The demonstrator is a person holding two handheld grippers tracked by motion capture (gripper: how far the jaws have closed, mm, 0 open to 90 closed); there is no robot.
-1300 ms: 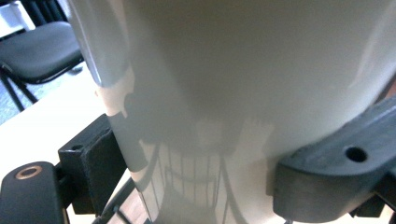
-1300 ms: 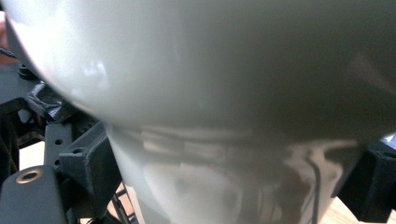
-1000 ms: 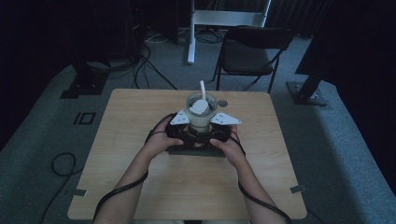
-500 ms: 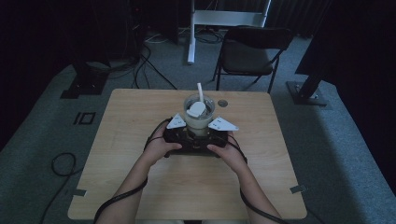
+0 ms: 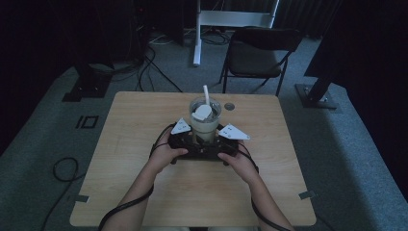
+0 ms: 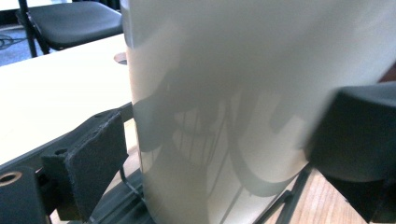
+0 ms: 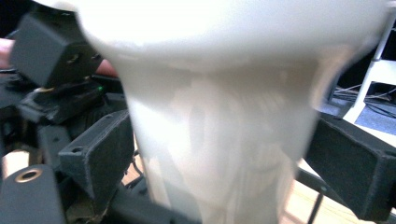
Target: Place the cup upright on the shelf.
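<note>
Careful: your left tool (image 5: 192,139) has just been opening off the cup (image 5: 205,121), your right tool (image 5: 217,140) straddles it unclenched; a nudge tips it.

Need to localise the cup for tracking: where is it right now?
In the high view the cup, straw upright, stands at the table's middle toward the far edge, between the left hand-held gripper and right hand-held gripper.

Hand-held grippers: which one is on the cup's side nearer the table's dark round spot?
The right hand-held gripper; the spot lies beyond it. The left one, jaws just opening around the cup, sits opposite.
</note>
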